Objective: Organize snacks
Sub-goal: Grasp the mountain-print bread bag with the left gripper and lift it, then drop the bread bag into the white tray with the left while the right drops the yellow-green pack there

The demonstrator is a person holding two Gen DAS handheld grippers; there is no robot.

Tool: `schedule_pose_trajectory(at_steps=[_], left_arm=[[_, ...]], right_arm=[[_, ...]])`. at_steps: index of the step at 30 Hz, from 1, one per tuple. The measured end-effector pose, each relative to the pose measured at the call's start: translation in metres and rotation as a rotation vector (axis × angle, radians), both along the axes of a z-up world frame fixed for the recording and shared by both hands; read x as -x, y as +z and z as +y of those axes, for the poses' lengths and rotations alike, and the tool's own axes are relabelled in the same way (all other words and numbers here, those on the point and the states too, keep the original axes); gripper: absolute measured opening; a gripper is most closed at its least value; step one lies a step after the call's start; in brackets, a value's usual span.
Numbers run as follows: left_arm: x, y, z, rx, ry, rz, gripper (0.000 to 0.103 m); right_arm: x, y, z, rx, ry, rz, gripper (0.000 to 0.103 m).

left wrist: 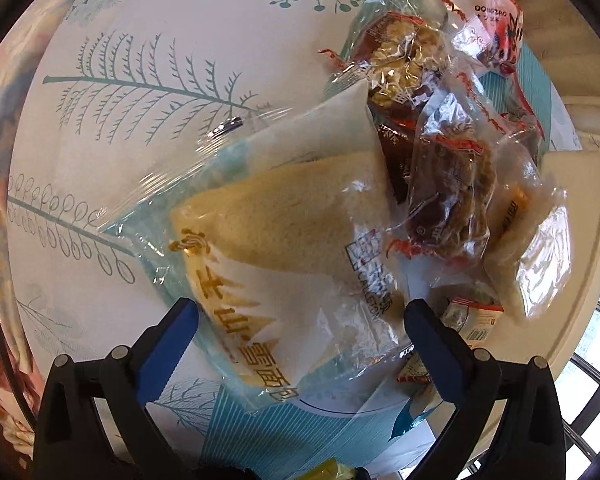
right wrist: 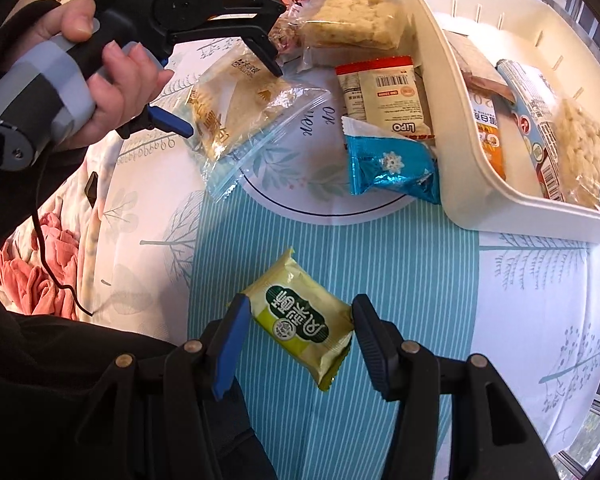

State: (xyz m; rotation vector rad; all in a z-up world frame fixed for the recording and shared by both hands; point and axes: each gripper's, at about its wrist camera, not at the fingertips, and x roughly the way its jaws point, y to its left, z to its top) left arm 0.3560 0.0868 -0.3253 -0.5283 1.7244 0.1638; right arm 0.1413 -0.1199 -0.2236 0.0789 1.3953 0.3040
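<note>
A clear packet of sliced bread (left wrist: 284,240) lies on the tablecloth between the open fingers of my left gripper (left wrist: 300,324); it also shows in the right wrist view (right wrist: 236,116), with the left gripper (right wrist: 232,100) straddling it. My right gripper (right wrist: 296,320) is open around a yellow-green snack packet (right wrist: 304,320) lying on the striped cloth; the pads sit at its sides, whether touching I cannot tell. A white bin (right wrist: 500,200) at the right holds several snack packets.
Loose snacks lie near the bin: a blue foil packet (right wrist: 392,168), a white Lipo packet (right wrist: 384,92), a rice-cake packet (right wrist: 352,24), and red-printed clear packets (left wrist: 448,184). The bin's rim shows in the left wrist view (left wrist: 596,240). A floral cloth (right wrist: 40,256) lies at the left.
</note>
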Motion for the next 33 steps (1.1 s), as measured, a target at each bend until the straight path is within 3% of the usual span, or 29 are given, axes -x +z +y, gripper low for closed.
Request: schedule_pose_trajectory(at_steps=[8, 10, 16, 18, 25, 33], left_arm=[[-0.02, -0.012, -0.023, -0.075, -0.004, -0.003, 0.103], [-0.01, -0.014, -0.027, -0.088, -0.002, -0.004, 0.103], [-0.008, -0.018, -0.021, -0.047, -0.026, 0.001, 0.102], [-0.004, -0.018, -0.017, -0.037, -0.046, 0.016, 0.097], [0.036, -0.014, 0.003, -0.003, -0.088, 0.102, 0.091], [0.089, 0.003, 0.025, 0.016, -0.141, 0.138, 0.091]], right_arm=[[0.0, 0.008, -0.006, 0.0, -0.032, -0.005, 0.053], [0.003, 0.013, -0.008, 0.005, -0.05, -0.009, 0.053], [0.015, 0.026, -0.009, 0.019, -0.106, -0.024, 0.053], [0.019, 0.032, -0.006, 0.016, -0.123, -0.034, 0.053], [0.028, 0.056, 0.01, 0.006, -0.168, -0.089, 0.053], [0.04, 0.075, 0.038, 0.024, -0.14, -0.165, 0.053]])
